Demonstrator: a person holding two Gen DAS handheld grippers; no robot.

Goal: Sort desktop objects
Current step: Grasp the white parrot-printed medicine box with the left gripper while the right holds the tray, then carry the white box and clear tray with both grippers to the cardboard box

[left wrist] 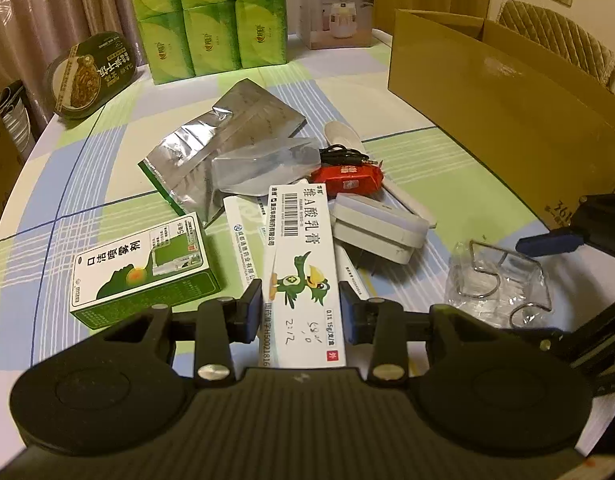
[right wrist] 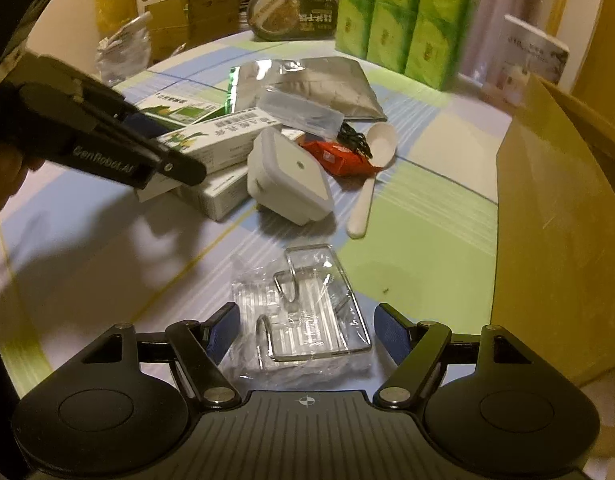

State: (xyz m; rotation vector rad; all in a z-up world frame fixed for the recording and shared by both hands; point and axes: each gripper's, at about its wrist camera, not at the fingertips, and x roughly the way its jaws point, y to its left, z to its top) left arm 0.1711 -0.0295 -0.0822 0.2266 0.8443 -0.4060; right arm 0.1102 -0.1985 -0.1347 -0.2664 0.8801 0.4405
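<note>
Left tool clamped on the long white ointment carton with a green cartoon bird; right tool released.

The carton lies on the pile at the middle of the checked green-and-blue tabletop, a green-and-white spray box at its 9 o'clock. The right tool's blue pads flank, without touching, a clear plastic packet of bent wire hooks; a brown cardboard box stands at its 3 o'clock.

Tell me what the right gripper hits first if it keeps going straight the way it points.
Most likely the wire hook in its clear wrapper, which lies on the tablecloth between the open fingers of the right gripper. The white adapter sits farther along that line, though depth is hard to judge.
</note>
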